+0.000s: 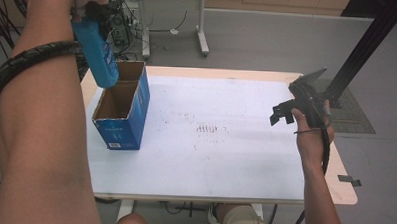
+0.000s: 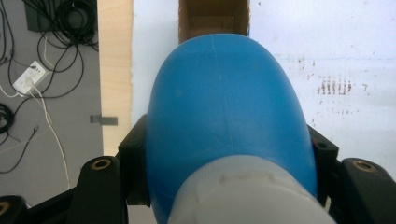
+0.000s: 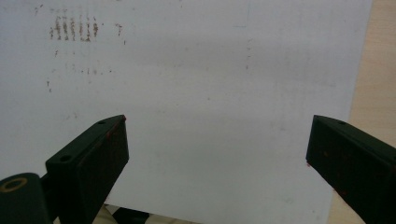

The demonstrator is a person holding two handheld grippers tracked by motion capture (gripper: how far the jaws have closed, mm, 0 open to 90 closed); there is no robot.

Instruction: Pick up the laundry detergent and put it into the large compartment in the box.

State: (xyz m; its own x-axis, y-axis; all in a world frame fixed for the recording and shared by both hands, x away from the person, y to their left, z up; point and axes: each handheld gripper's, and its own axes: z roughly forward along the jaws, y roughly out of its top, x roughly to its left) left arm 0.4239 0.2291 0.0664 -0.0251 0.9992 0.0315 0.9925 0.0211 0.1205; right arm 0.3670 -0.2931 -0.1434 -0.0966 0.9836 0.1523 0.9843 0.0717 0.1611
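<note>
A blue bottle (image 1: 99,53) with a pale grey cap end hangs base-down over the open top of a blue cardboard box (image 1: 122,107) at the table's left. My left gripper (image 1: 92,12) is shut on the bottle's upper part, held high above the box. In the left gripper view the blue bottle (image 2: 224,112) sits between the black jaws, and the box's brown inside (image 2: 212,18) lies beyond its base. My right gripper (image 1: 286,111) hovers over the table's right side, jaws wide apart. In the right gripper view the right gripper (image 3: 217,144) has nothing between its jaws.
A white sheet (image 1: 221,133) covers most of the wooden table (image 1: 346,194); faint reddish marks (image 1: 208,128) sit near its middle. A black post (image 1: 366,48) rises at the far right. Cables and a power strip (image 2: 28,77) lie on the floor to the left.
</note>
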